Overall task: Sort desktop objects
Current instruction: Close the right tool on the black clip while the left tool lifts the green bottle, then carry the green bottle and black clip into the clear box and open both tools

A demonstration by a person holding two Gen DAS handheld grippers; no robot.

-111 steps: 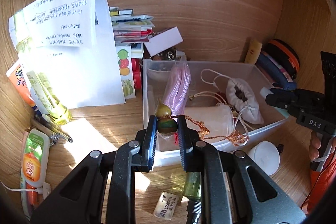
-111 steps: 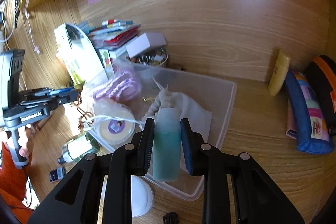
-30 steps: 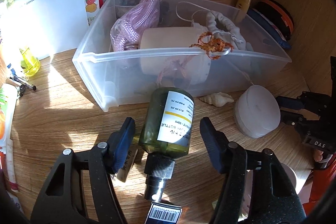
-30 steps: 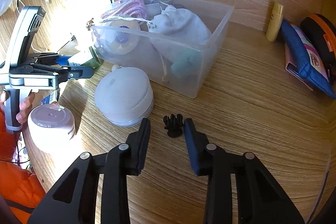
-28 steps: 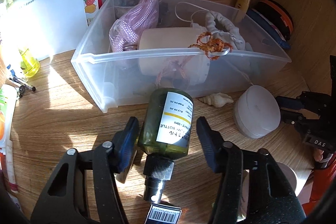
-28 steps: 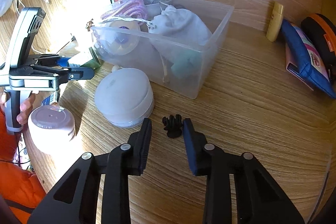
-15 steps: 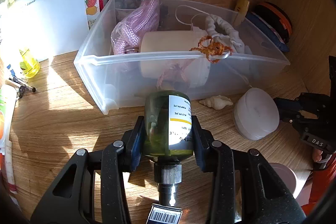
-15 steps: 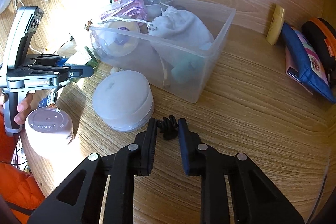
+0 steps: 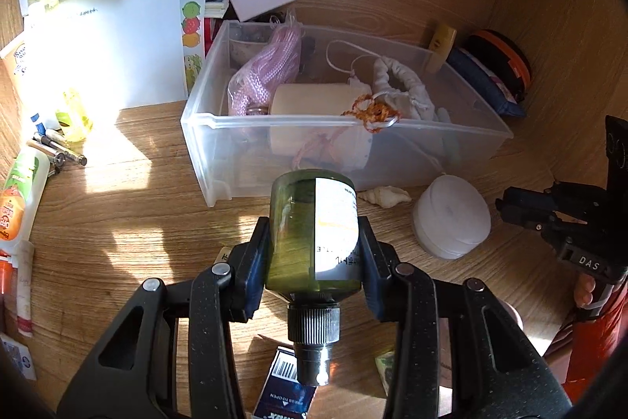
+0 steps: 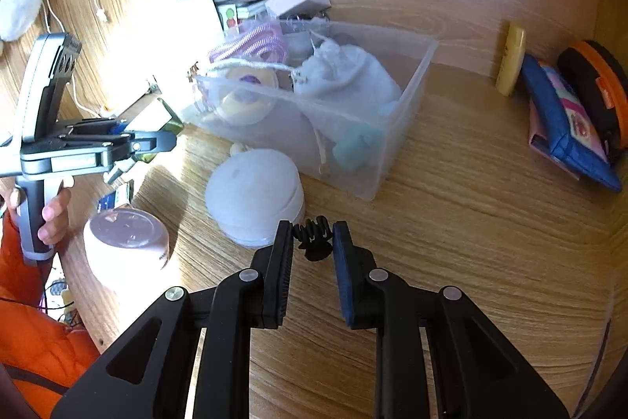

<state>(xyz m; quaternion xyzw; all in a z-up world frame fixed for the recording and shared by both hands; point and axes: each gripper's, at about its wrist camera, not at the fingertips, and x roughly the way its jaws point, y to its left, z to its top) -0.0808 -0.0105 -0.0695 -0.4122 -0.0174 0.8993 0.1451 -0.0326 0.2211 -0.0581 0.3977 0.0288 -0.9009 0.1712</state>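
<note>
In the left wrist view, the left gripper (image 9: pixel 314 246) is clamped on an olive-green glass bottle (image 9: pixel 314 234), one pad on each flank of the body. The bottle's long axis runs along the fingers: its flat base points forward, away from the camera, and its ribbed black cap (image 9: pixel 314 321) points back, sitting behind the pads between the two arms. Its white label faces up and to the right. Straight ahead of the jaws stands a clear plastic bin (image 9: pixel 274 128), holding a pink cord bundle (image 9: pixel 267 69), a cream roll and a white drawstring pouch (image 9: pixel 396 85). Ahead and right of the jaws, on the wooden desk (image 9: pixel 117 222), lie a small seashell (image 9: pixel 384 196) and a white round container (image 9: pixel 451 218). The right gripper shows at the far right edge.

In the right wrist view, the right gripper (image 10: pixel 313 242) is closed on a small black claw clip (image 10: pixel 313 236), which sits between the fingertips with its teeth pointing up and forward; whether it is clear of the desk cannot be told. Just left of the left pad sits the white round container (image 10: pixel 255 195); the bin (image 10: pixel 392 128) lies ahead. Far left of the jaws, a hand (image 10: pixel 51 214) holds the left gripper (image 10: pixel 157 142), with the green bottle (image 10: pixel 165 120) in its tip. A lilac-lidded jar (image 10: pixel 125 238) stands to the left of the jaws.
</note>
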